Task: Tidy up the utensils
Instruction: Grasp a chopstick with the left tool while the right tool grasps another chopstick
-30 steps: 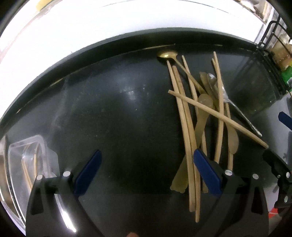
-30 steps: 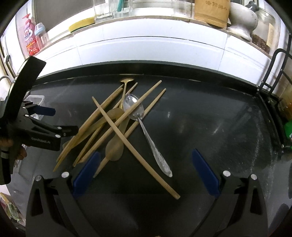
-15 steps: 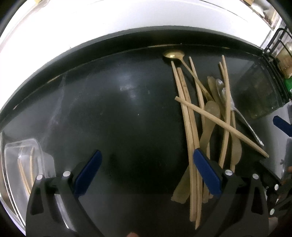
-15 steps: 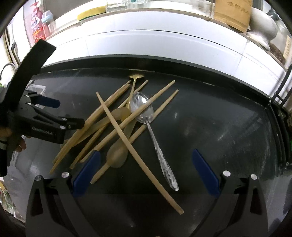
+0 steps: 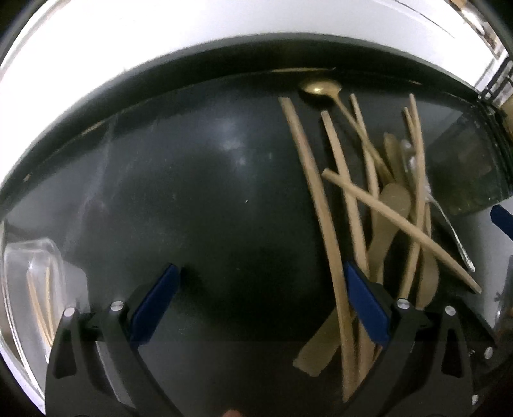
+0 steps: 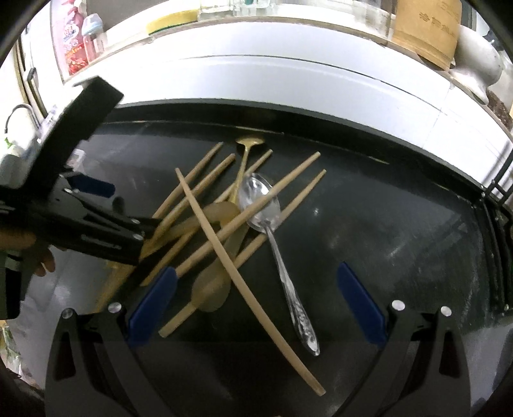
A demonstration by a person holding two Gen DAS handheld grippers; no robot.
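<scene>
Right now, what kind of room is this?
Most likely a kitchen. A pile of chopsticks and a silver spoon lies on a dark glossy counter, and the white tiled ledge behind holds bottles and a yellow sponge.

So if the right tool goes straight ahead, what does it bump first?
Probably the long chopstick lying on top of the pile, with the silver spoon handle beside it. Both lie between the open right tool's fingers, though depth is unclear.
</scene>
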